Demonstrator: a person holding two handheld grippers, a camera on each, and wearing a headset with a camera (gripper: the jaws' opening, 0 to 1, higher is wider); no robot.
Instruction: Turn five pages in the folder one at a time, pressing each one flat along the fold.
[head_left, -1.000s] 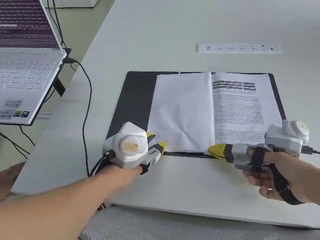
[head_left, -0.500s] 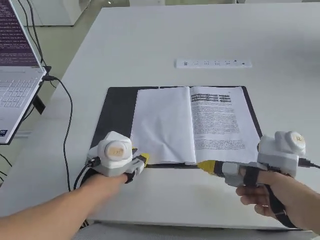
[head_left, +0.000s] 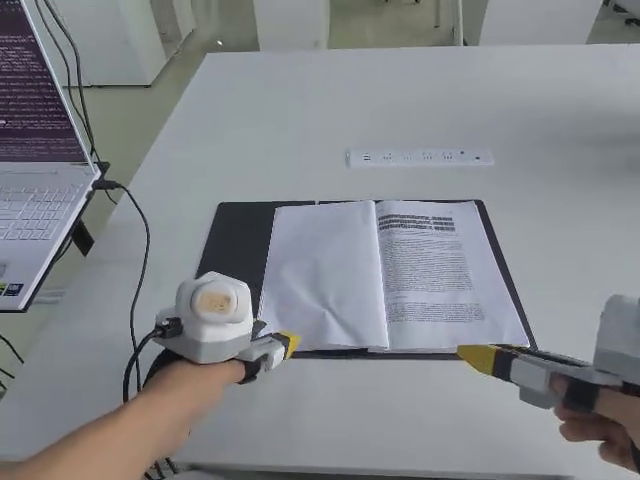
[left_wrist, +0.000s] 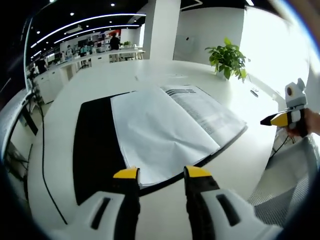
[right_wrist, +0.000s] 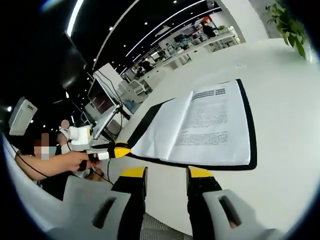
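The black folder (head_left: 232, 250) lies open on the white table, with a blank white page (head_left: 322, 272) on the left and a printed page (head_left: 432, 262) on the right, both flat. My left gripper (head_left: 284, 345) hovers at the folder's front edge near the blank page's lower left corner. In the left gripper view its jaws stand apart around nothing, the left gripper (left_wrist: 161, 173) facing the blank page (left_wrist: 157, 130). My right gripper (head_left: 480, 357) sits just off the folder's front right corner. It is open and bare in the right gripper view, the right gripper (right_wrist: 167, 173) aimed at the printed page (right_wrist: 212, 127).
An open laptop (head_left: 30, 190) stands on a stand off the table's left edge, and its black cable (head_left: 143, 255) trails down beside the folder. A white power strip (head_left: 420, 157) lies behind the folder. The table's front edge runs close under both grippers.
The head camera has tilted up. My right gripper has slid from the bottom of the fold to the folder's front right corner. The left gripper has drawn back slightly toward me.
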